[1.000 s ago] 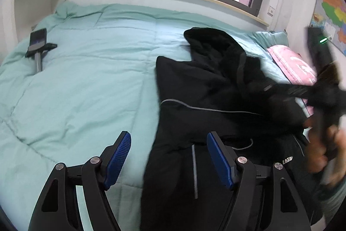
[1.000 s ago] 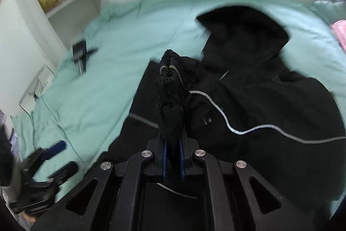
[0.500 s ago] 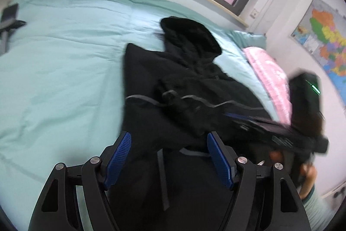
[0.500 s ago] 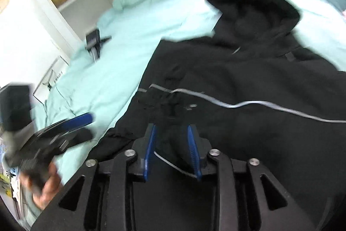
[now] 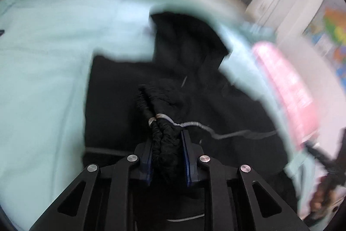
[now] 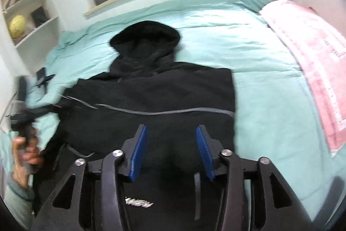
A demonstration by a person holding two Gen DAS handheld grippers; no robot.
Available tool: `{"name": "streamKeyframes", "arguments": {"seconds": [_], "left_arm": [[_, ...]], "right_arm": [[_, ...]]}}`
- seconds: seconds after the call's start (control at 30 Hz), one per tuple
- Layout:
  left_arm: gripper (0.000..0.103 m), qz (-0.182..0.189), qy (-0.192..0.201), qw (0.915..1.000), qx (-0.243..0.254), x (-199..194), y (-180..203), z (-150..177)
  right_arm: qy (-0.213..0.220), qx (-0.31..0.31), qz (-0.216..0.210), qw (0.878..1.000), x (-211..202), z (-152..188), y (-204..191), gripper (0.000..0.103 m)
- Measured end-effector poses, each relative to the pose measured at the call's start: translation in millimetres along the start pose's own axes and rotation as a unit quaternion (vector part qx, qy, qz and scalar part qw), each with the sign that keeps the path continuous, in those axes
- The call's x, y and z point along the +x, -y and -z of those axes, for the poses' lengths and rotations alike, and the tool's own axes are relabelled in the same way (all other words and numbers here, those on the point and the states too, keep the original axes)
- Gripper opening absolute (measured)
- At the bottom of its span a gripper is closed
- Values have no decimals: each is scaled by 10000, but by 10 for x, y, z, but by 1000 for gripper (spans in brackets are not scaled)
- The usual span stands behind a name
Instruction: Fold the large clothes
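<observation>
Left wrist view: the left tool [image 5: 167, 151] is clenched on a bunched cuff of the black hooded jacket with thin grey piping [image 5: 194, 88], the gathered sleeve lifted above the garment's body; this view is motion-blurred. The jacket lies spread on the bed's mint-green quilt [image 6: 216, 40], hood toward the window. In the right wrist view the right tool [image 6: 172, 153] hangs released over the jacket's lower back, blue pads [image 6: 139, 153] well apart. A pink blanket [image 6: 311, 62] lies along the bed's right side.
</observation>
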State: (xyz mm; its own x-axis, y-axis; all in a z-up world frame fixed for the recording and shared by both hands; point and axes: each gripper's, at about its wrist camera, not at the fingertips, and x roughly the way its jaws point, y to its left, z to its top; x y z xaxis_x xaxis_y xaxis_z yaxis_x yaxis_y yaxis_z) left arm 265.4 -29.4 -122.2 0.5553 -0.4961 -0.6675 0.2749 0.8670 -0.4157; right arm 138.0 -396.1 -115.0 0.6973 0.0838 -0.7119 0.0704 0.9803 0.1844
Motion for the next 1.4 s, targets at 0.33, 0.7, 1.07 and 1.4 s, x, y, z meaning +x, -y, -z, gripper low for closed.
{"name": "streamKeyframes", "arguments": {"seconds": [0.33, 0.7, 1.07, 1.4], "left_arm": [[24, 235, -1026, 9898, -960, 270, -989, 343], [55, -531, 438, 9954, 660, -632, -130, -43], [53, -920, -976, 9883, 721, 923, -29, 124], [53, -748, -347, 9903, 1121, -21, 367, 344]], "right_arm": [[-825, -430, 902, 9916, 1203, 282, -200, 64], [-298, -586, 338, 9973, 889, -379, -527, 64], [-1002, -614, 506, 9918, 2002, -339, -694, 64], [-446, -822, 105, 9956, 869, 5, -631, 64]]}}
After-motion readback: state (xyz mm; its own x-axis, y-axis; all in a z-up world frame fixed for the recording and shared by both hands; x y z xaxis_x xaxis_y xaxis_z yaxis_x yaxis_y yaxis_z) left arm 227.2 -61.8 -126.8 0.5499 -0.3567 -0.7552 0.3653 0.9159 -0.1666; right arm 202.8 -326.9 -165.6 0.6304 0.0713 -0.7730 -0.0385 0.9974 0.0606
